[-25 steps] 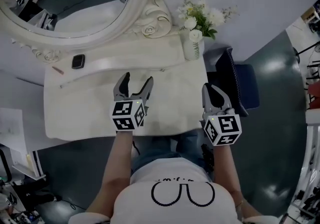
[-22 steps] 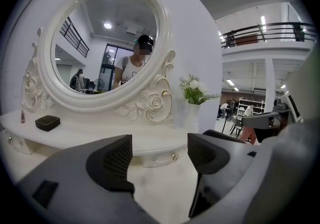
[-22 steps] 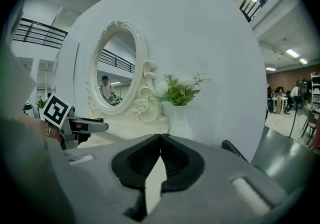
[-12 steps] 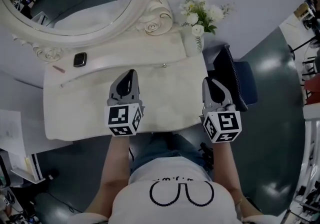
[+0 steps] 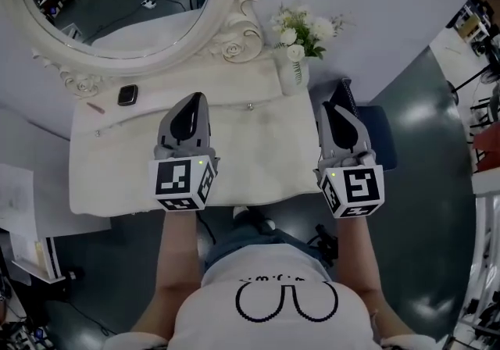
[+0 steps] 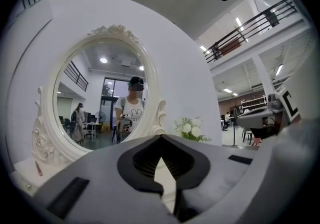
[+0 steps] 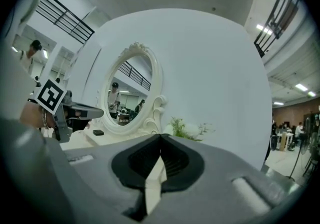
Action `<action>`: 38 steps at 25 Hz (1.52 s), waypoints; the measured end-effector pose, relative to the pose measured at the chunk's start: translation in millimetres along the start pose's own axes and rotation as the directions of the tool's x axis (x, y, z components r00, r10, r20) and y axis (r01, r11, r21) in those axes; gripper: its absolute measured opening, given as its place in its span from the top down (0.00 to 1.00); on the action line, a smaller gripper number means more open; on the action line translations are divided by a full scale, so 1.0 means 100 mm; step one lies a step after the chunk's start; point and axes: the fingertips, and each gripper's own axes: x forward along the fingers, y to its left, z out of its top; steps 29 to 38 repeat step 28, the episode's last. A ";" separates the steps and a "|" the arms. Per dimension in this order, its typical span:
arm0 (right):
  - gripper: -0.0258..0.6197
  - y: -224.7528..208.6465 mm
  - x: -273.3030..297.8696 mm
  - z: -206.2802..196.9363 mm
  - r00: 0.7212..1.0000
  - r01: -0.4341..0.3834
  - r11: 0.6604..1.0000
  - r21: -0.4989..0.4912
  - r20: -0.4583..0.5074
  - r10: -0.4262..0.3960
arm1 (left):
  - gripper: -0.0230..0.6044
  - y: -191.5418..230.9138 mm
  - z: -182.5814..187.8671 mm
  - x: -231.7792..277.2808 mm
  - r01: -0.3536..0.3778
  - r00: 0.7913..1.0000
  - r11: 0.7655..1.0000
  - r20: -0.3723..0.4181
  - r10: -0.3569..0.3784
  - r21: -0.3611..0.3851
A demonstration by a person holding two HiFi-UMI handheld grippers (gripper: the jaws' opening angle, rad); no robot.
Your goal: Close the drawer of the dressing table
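The cream dressing table (image 5: 109, 184) stands below me, with an oval mirror (image 5: 117, 5) at its back. Along the raised back ledge I see two small knobs, one (image 5: 250, 106) near the middle and one (image 5: 98, 133) at the left; the fronts there look flush. My left gripper (image 5: 195, 98) hovers over the tabletop, shut and empty. My right gripper (image 5: 332, 108) hovers at the table's right edge, also shut with nothing in it. In the left gripper view the left gripper (image 6: 161, 137) faces the mirror (image 6: 100, 103). In the right gripper view the right gripper (image 7: 161, 137) points at the wall beside it.
A vase of white flowers (image 5: 297, 36) stands at the back right corner. A small black object (image 5: 127, 95) and a pink stick (image 5: 95, 107) lie at the back left. A dark blue seat (image 5: 379, 133) stands right of the table. White panels (image 5: 16, 208) stand at the left.
The left jaws went from open to shut. Both grippers rose above the tabletop and moved a little toward the mirror.
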 end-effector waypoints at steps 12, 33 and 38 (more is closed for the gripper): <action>0.96 -0.17 -0.28 0.63 0.993 0.003 1.000 0.009 0.115 -0.004 | 0.97 -0.24 0.61 -0.13 -0.003 0.997 0.998 0.076 -0.001 0.061; 0.96 -0.31 -0.42 0.70 0.992 0.018 1.000 0.021 0.121 -0.020 | 0.97 -0.45 0.74 -0.14 0.000 0.995 0.998 0.095 -0.006 0.070; 0.96 -0.31 -0.42 0.70 0.992 0.018 1.000 0.021 0.121 -0.020 | 0.97 -0.45 0.74 -0.14 0.000 0.995 0.998 0.095 -0.006 0.070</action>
